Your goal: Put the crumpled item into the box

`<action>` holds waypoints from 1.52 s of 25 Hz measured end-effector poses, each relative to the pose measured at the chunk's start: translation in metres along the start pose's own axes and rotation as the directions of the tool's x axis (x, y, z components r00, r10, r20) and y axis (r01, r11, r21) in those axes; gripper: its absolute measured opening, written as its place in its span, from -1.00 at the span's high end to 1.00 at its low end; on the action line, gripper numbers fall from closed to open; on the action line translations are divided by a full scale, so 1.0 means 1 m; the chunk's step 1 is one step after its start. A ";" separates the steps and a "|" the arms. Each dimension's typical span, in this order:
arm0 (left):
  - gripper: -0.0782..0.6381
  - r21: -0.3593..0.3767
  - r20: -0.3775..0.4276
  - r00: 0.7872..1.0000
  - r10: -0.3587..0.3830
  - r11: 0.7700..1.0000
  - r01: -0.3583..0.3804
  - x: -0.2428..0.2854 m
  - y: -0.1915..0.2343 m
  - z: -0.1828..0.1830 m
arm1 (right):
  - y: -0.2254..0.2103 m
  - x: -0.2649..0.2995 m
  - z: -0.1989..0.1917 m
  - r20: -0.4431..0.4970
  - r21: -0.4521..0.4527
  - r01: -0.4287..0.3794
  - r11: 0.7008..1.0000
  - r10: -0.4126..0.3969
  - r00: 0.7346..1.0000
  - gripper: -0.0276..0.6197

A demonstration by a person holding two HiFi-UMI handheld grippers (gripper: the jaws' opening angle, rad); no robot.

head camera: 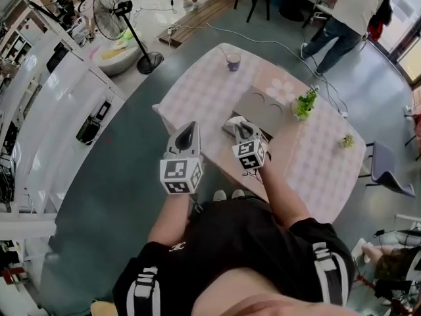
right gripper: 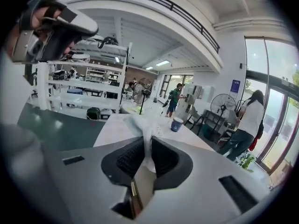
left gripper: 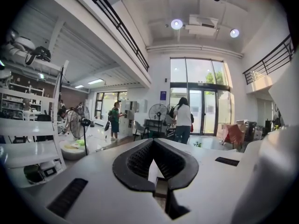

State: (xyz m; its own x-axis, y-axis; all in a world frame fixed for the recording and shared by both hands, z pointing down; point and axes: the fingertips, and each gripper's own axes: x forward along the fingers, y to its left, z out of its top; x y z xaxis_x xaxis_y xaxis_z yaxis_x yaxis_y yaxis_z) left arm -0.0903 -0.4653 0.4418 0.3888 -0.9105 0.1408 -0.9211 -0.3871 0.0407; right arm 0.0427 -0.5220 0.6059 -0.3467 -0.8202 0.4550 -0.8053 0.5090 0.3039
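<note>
A crumpled white paper wad (right gripper: pixel 140 125) sticks out from between the jaws of my right gripper (right gripper: pixel 145 143), which is shut on it. In the head view that right gripper (head camera: pixel 241 128) hovers over the near edge of the grey cardboard box (head camera: pixel 258 104) on the pink checked table (head camera: pixel 197 91), with the white crumpled item (head camera: pixel 234 120) at its tip. My left gripper (head camera: pixel 190 129) is held to the left of the box, over the table's near side. In its own view the left gripper (left gripper: pixel 153 143) has its jaw tips together with nothing between them.
A purple cup (head camera: pixel 233 61) stands at the table's far end, a small green plant (head camera: pixel 304 102) beside the box and another plant (head camera: pixel 346 140) at the right edge. A floor fan (head camera: pixel 115 5) and white shelves are to the left. A person (head camera: pixel 342 18) stands beyond the table.
</note>
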 end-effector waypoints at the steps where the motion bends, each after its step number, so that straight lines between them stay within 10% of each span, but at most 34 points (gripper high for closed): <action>1: 0.81 -0.002 -0.005 1.000 0.005 1.000 -0.005 0.000 0.002 -0.002 | 0.002 0.006 -0.008 -0.023 -0.003 -0.005 1.000 0.005 1.000 0.78; 24: 0.81 -0.010 -0.077 0.994 0.071 0.997 -0.072 0.008 0.024 -0.027 | 0.015 0.070 -0.123 -0.341 0.038 -0.116 0.993 0.121 0.932 0.78; 38: 0.81 0.009 -0.097 0.993 0.066 0.998 -0.065 0.017 0.021 -0.028 | 0.004 0.081 -0.139 -0.353 0.192 -0.114 0.975 0.177 0.919 0.68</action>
State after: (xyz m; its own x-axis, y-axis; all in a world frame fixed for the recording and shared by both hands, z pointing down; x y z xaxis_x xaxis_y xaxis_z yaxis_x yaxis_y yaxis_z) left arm -0.1040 -0.4847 0.4725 0.3239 -0.9156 0.2383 -0.9443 -0.3283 0.0223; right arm 0.0785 -0.5501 0.7606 -0.2916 -0.5716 0.7669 -0.8377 0.5397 0.0838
